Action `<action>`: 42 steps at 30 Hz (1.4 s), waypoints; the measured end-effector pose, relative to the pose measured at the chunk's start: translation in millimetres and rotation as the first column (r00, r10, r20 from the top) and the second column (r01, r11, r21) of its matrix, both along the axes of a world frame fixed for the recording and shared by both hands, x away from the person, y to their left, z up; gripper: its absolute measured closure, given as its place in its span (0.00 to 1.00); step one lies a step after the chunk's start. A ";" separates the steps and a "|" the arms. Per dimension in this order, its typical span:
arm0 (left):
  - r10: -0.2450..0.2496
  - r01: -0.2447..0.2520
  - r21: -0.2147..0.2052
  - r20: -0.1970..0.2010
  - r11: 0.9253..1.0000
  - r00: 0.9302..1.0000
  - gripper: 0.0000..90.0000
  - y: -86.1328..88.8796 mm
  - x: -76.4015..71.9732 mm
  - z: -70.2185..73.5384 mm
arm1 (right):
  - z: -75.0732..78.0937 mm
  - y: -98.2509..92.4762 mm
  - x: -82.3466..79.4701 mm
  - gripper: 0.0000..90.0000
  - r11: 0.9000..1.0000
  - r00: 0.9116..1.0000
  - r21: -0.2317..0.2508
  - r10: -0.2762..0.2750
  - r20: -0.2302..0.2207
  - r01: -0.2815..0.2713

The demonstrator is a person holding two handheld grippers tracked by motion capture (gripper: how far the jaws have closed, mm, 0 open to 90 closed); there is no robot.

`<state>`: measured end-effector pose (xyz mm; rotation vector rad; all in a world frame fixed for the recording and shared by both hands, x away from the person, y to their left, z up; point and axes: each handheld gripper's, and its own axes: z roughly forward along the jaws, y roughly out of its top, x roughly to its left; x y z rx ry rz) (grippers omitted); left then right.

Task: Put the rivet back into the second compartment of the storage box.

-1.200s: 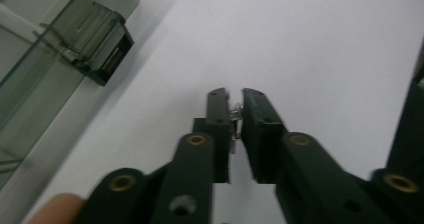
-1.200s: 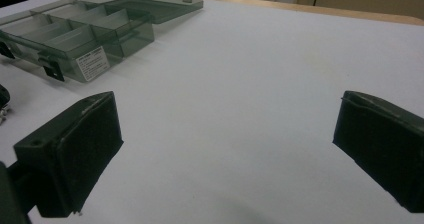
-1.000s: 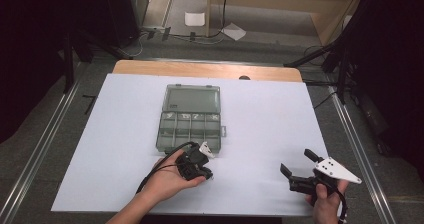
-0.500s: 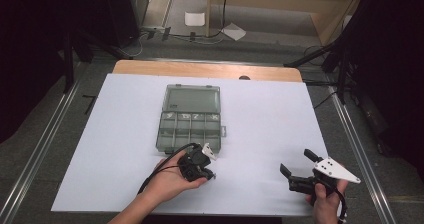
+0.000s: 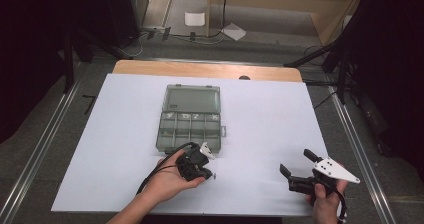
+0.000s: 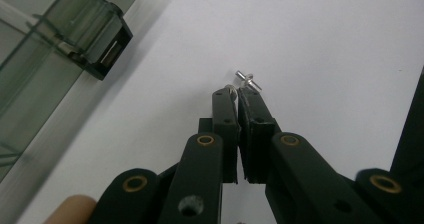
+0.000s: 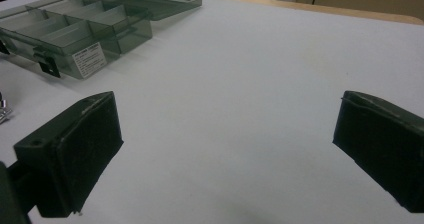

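A clear grey organizer box (image 5: pixel 190 119) lies open in the middle of the white table, its lid folded back. My left gripper (image 5: pixel 210 174) rests low on the table just in front of the box. In the left gripper view its jaws are pressed nearly together (image 6: pixel 235 91), with a tiny silvery screw (image 6: pixel 230 88) pinched at the tips. A second small screw (image 6: pixel 247 79) lies on the table just beyond them. My right gripper (image 5: pixel 296 161) hovers at the front right with its jaws wide apart (image 7: pixel 225 149) and nothing between them.
The box's latch corner (image 6: pixel 100 49) is close to the left gripper's left side. The box's label and dividers (image 7: pixel 75 29) appear far left in the right gripper view. The white sheet (image 5: pixel 265 114) covers the table. A wooden strip (image 5: pixel 200 69) runs along the far edge.
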<state>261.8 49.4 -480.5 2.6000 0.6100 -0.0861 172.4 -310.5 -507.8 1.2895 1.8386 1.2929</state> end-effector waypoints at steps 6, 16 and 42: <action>0.004 -0.004 -0.006 -0.004 1.000 1.000 0.97 4.0 1.0 3.3 | -0.1 0.6 0.0 0.00 1.000 1.000 -0.002 0.002 -0.001 -0.002; 0.029 -0.029 -0.010 0.010 1.000 1.000 0.97 12.9 5.0 12.6 | -0.5 1.2 0.4 0.00 1.000 1.000 -0.007 0.004 0.000 -0.004; 0.079 -0.079 -0.041 0.020 0.996 0.997 0.97 39.3 22.2 37.6 | -1.9 3.4 1.3 0.00 1.000 1.000 -0.009 0.016 0.000 -0.016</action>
